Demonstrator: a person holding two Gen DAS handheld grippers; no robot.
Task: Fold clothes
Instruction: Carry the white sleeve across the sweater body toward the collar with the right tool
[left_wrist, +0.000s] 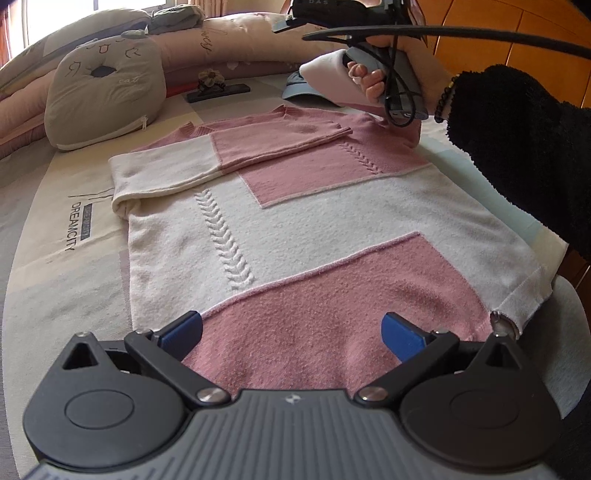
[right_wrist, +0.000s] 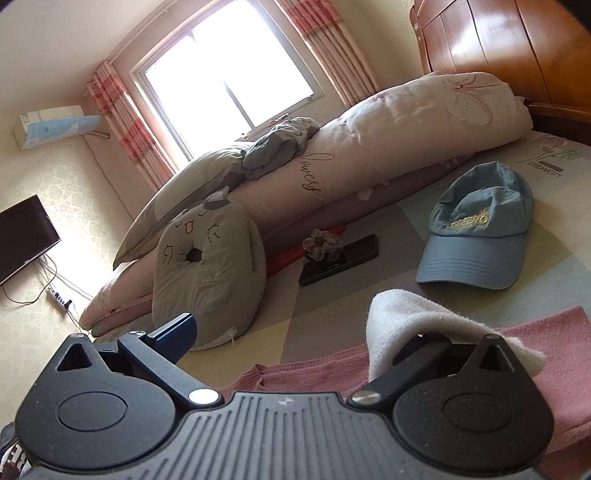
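Note:
A pink and white knit sweater (left_wrist: 295, 229) lies flat on the bed, front up. One sleeve (left_wrist: 236, 151) is folded across its chest. My left gripper (left_wrist: 291, 321) hovers open over the pink hem, with nothing between its blue fingers. At the far end a hand (left_wrist: 373, 83) in a black fleece sleeve holds the right gripper by the sweater's shoulder. In the right wrist view, my right gripper (right_wrist: 291, 325) stands open. The sweater's other white sleeve cuff (right_wrist: 399, 314) is draped over its right finger and hides it. Pink knit (right_wrist: 535, 354) lies below.
A grey cat cushion (left_wrist: 103, 96) leans at the far left. A blue cap (right_wrist: 480, 236) and a dark phone with a flower holder (right_wrist: 340, 258) lie beyond the sweater. A rolled quilt (right_wrist: 369, 155) lines the bed's far side. A wooden wardrobe (right_wrist: 498, 44) stands behind.

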